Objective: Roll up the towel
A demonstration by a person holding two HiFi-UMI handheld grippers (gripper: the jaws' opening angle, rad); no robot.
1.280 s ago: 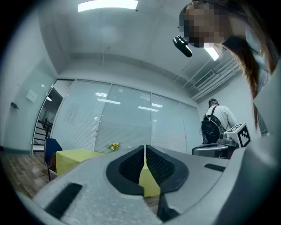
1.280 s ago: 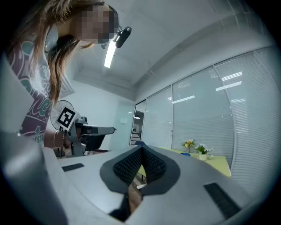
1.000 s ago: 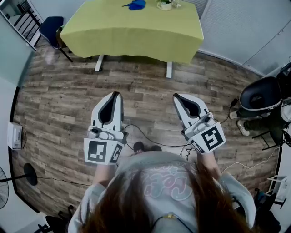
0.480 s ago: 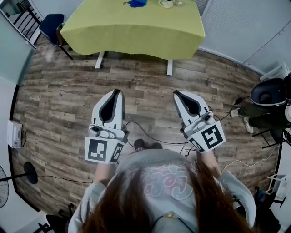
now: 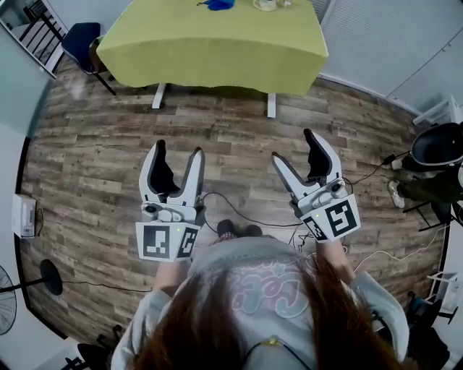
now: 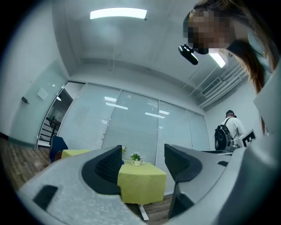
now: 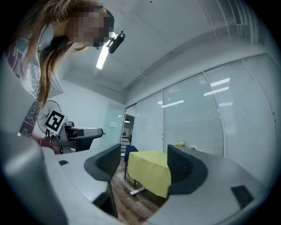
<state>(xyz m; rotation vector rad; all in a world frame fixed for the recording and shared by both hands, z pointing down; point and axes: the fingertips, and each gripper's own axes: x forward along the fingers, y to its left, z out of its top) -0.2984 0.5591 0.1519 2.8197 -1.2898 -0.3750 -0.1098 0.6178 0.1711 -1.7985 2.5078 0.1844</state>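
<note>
A blue cloth, perhaps the towel (image 5: 219, 4), lies on the far table with the yellow-green cover (image 5: 210, 50), beside a small flower pot (image 5: 266, 5). I stand well back from it on the wooden floor. My left gripper (image 5: 177, 149) and right gripper (image 5: 294, 146) are held out level at waist height, pointing at the table. Both have just been opening and stand open with nothing between their jaws. The left gripper view frames the table (image 6: 141, 182) and flower pot (image 6: 136, 158) between its jaws; the right gripper view shows the table (image 7: 151, 171) too.
A blue chair (image 5: 81, 43) stands at the table's left end. Black cables (image 5: 239, 213) trail across the floor by my feet. A black round seat (image 5: 438, 144) is at the right, a fan base (image 5: 43, 274) and a white box (image 5: 24, 215) at the left. A person with a backpack (image 6: 228, 132) stands off to the right.
Both grippers were shut a second and half a second ago and now stand open. The left gripper has shifted slightly forward; the right has stayed in place.
</note>
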